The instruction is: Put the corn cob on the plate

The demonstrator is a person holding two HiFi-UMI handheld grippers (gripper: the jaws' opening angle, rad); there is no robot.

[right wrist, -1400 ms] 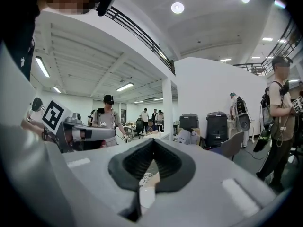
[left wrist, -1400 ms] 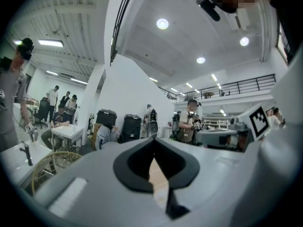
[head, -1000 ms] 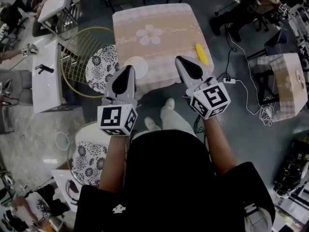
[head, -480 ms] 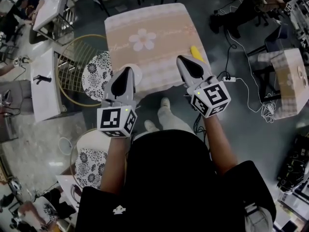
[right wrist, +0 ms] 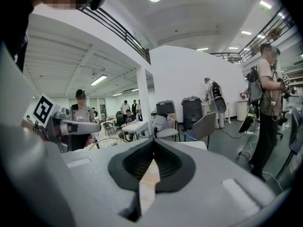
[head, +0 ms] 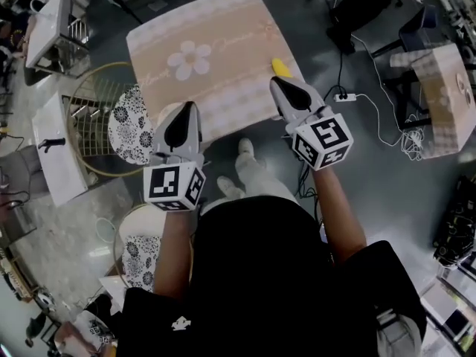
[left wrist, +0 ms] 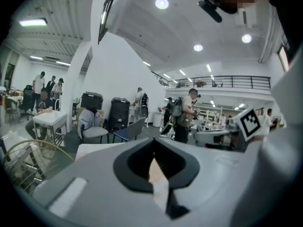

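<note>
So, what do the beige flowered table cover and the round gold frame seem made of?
Beige flowered table cover: probably matte printed cloth, its edge hanging over the side. Round gold frame: likely glossy metal, thin bars with gaps.

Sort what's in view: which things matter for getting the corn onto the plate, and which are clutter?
Job: corn cob, floral-cloth table, right gripper, left gripper. The plate isn't visible now.
Clutter: patterned stool, gold wire rack, power strip.

corn cob [head: 280, 67] sits just past the tip of the right gripper [head: 278, 84], left gripper [head: 186, 110] over the table [head: 223, 28] edge, both pinched together
</note>
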